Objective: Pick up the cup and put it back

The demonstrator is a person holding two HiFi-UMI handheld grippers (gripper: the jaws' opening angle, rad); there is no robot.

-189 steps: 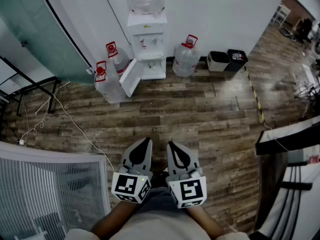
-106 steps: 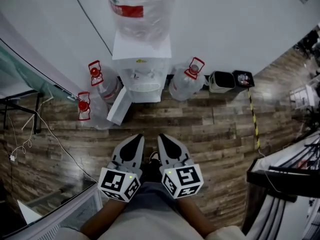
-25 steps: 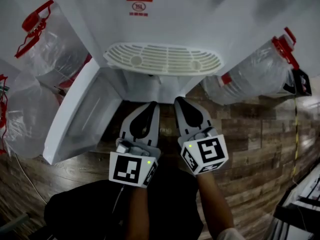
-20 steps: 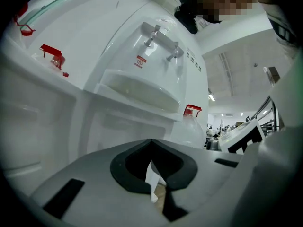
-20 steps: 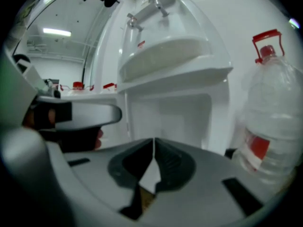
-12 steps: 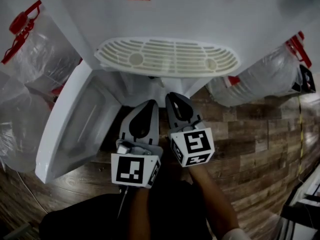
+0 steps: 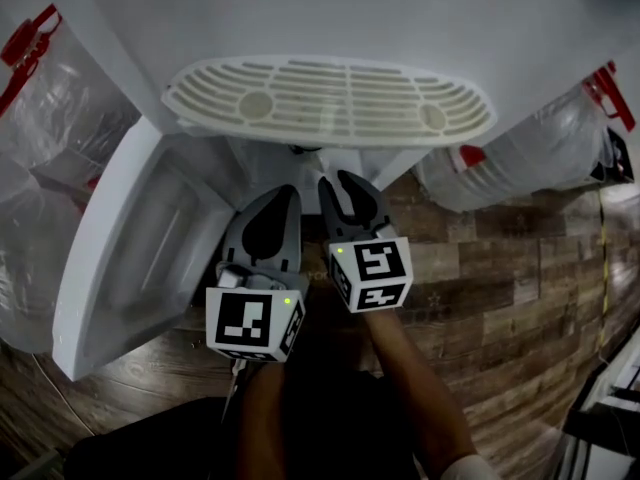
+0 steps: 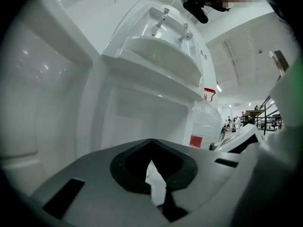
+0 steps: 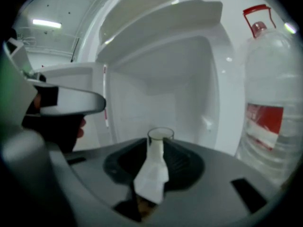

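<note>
Right tongs (image 7: 347, 186) have just been opening; the jaws now stand apart with nothing between them. They point into the low cabinet (image 9: 189, 79) of a white water dispenser. Left tongs (image 7: 285, 190) hover just beside them on the left, jaws together and empty.

One clear cup (image 9: 161, 135) stands upright on the cabinet floor, toward the far wall. In the right gripper view it sits dead ahead, just past the jaw tips and in line with the gap. The head view does not show it, because the drip tray (image 7: 330, 103) overhangs the cabinet.

The step in hand looks like the reach for the cup. To do it well, the right tongs should go straight in, low and level, until the glass sits fully between the pads. They should close on the cup's wall below the rim, gently, since clear glass can slip or tip. The left tongs should stay clear of the opening.

Outward from the cup: one cabinet door (image 7: 130, 238) hangs open on the left. One slotted drip tray juts out above. Three big water bottles rest on the wooden floor (image 7: 500, 298): two on the left (image 7: 55, 98) (image 7: 20, 268) and one on the right (image 7: 530, 158). Two taps (image 8: 163, 18) show in the left gripper view.
</note>
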